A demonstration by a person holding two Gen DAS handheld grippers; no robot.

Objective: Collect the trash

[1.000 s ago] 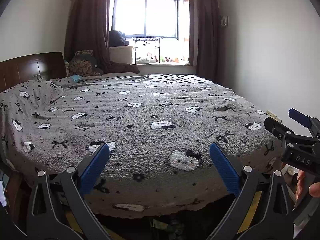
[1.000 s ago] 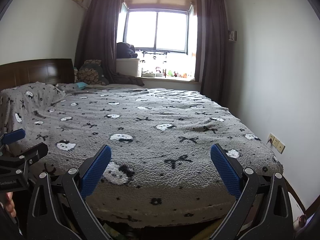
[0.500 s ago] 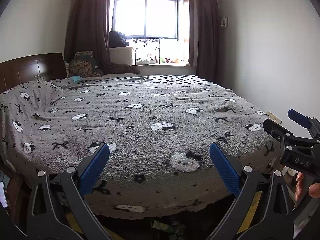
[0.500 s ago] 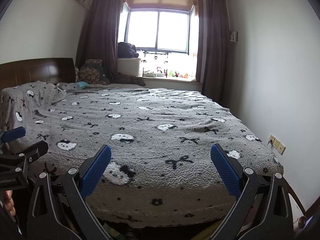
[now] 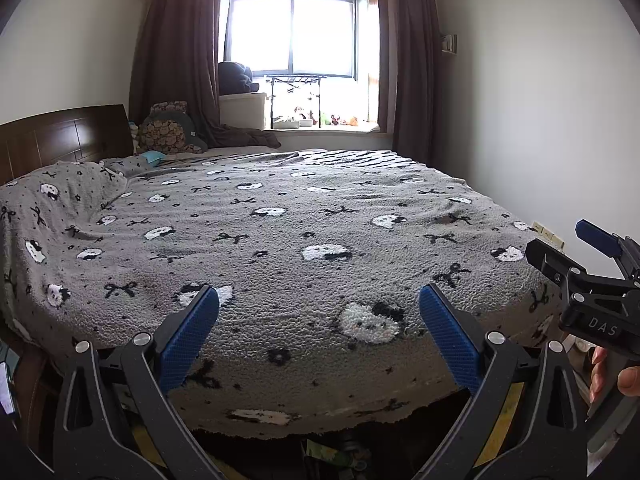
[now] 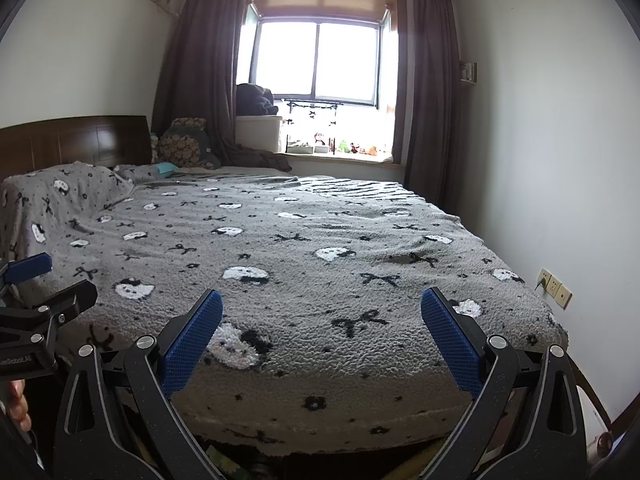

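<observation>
We are holding the left gripper [image 5: 318, 336] and right gripper [image 6: 322, 338] with jaws spread wide, gripping nothing, facing the grey cat-print blanket [image 5: 304, 216] filling mid-frame.

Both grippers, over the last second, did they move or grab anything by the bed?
Almost nothing changed. The left gripper and the right gripper stay wide open and empty, held at the foot of the bed. The views shift only very slightly. Nothing was taken hold of or let go, and the grey patterned blanket lies as before.
</observation>
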